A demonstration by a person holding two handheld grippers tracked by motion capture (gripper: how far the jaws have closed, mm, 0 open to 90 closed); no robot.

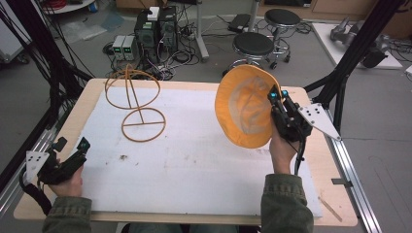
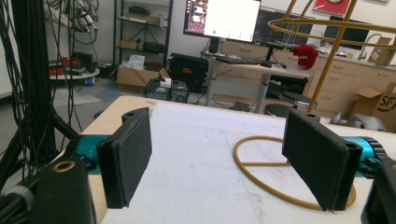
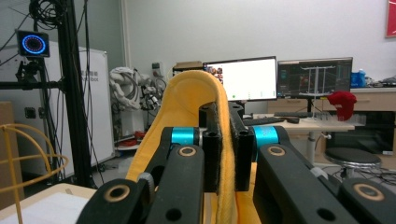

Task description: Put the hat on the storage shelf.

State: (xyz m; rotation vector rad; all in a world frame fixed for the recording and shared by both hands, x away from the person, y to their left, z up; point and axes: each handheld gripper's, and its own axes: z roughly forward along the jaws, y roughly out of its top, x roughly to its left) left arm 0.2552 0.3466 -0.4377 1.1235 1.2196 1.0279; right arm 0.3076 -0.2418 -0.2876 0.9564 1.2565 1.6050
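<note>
We hold the yellow hat (image 1: 245, 107) up over the right side of the table (image 1: 97, 87), its edge pinched tight in our right gripper (image 1: 278, 99). Our left gripper (image 1: 80, 148) sits wide open near the wire stand (image 1: 133, 99).

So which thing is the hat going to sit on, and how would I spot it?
Look at the white padded mat covering the wooden table. Near its far left corner stands a thin golden wire hat stand: a flat ring base, an upright rod and a round cage on top. Unlike the soft yellow-orange hat pinched in the right tongs, it is bare see-through wire.
</note>
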